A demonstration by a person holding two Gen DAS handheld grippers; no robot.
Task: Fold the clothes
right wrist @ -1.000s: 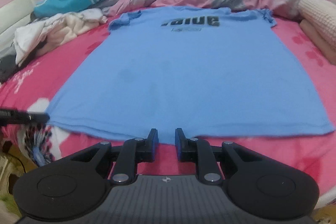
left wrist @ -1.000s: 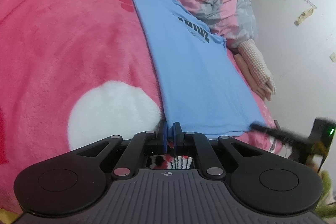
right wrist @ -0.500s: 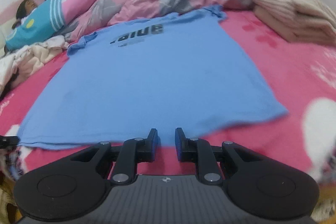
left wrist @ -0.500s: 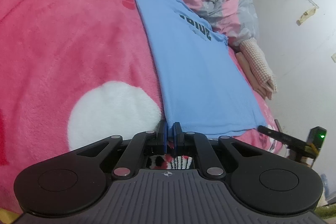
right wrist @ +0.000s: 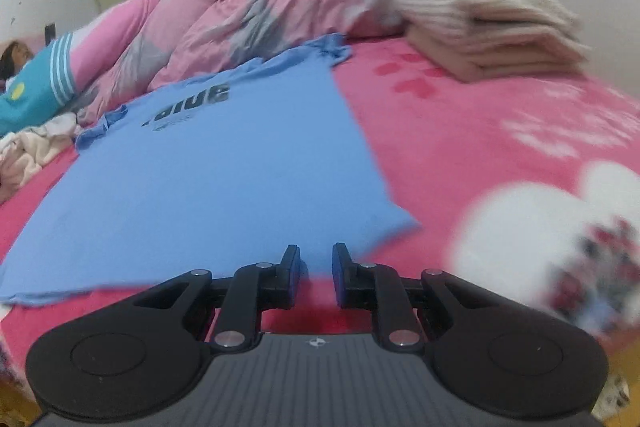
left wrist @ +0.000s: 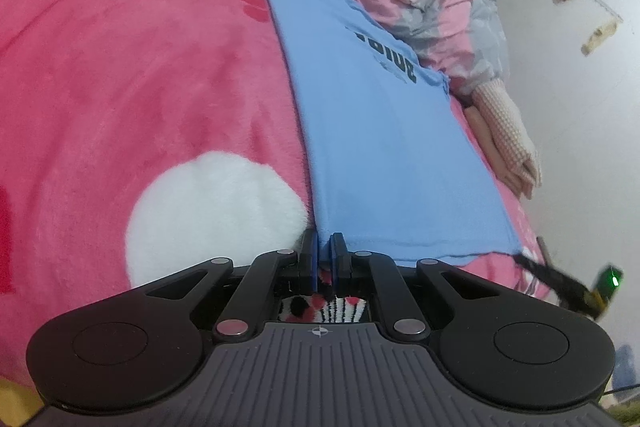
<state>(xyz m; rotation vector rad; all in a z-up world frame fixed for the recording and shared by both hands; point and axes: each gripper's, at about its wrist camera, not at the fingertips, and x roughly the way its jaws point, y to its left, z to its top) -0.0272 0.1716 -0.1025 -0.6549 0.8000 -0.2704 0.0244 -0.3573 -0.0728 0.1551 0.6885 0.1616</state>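
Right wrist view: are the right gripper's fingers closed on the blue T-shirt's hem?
No. The right gripper shows a clear gap between its fingers, with nothing pinched, just short of the blue T-shirt hem.

Pink-blanketed bed (left wrist: 120,67) — white wall (left wrist: 580,107)

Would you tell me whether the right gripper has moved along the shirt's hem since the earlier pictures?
Yes. The right gripper has slid rightward along the blue T-shirt hem, from mid-hem to near its right corner.
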